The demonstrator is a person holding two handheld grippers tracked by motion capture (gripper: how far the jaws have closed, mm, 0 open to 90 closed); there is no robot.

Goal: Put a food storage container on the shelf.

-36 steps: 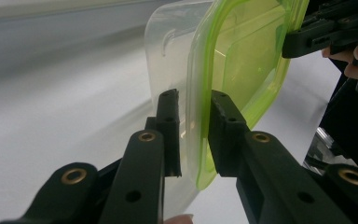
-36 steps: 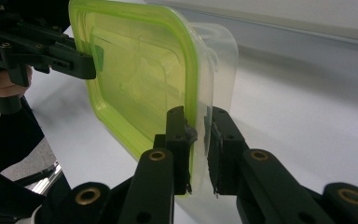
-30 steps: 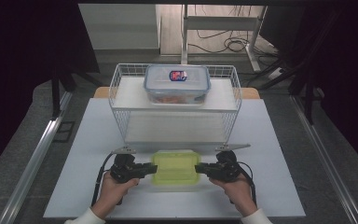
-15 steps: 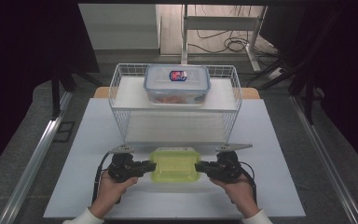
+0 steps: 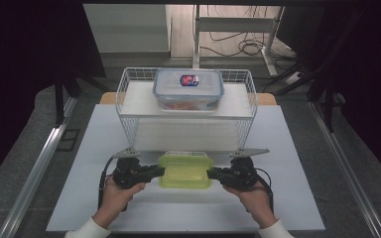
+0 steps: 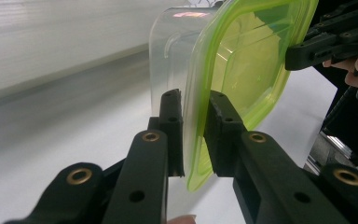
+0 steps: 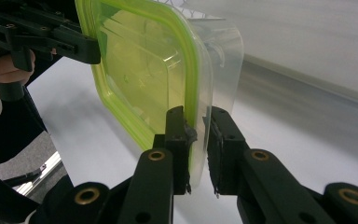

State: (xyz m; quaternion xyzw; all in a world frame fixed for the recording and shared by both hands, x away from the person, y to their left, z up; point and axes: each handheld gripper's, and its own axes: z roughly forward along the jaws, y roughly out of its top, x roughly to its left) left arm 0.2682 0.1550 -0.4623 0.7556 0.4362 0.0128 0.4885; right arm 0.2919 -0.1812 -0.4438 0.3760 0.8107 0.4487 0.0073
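A clear food container with a lime-green lid (image 5: 185,171) is held between the two grippers over the white board, just in front of the wire rack. My left gripper (image 5: 159,172) is shut on its left rim. My right gripper (image 5: 211,173) is shut on its right rim. In the left gripper view the container (image 6: 242,60) stands on edge, with my left gripper (image 6: 193,95) clamped on the lid's edge and the right gripper (image 6: 335,37) at the far side. In the right gripper view my right gripper (image 7: 196,112) pinches the rim of the container (image 7: 144,70), and the left gripper (image 7: 51,32) holds the opposite edge.
A white wire rack (image 5: 129,129) stands at the back of the white board (image 5: 297,148). On its top shelf sits a blue-rimmed clear container (image 5: 188,89) with a label. The space under that shelf is open. Metal rails run along both sides of the table.
Both grippers and the green-lidded container have shifted a little away from the person, toward the rack. The grip on both rims looks the same.
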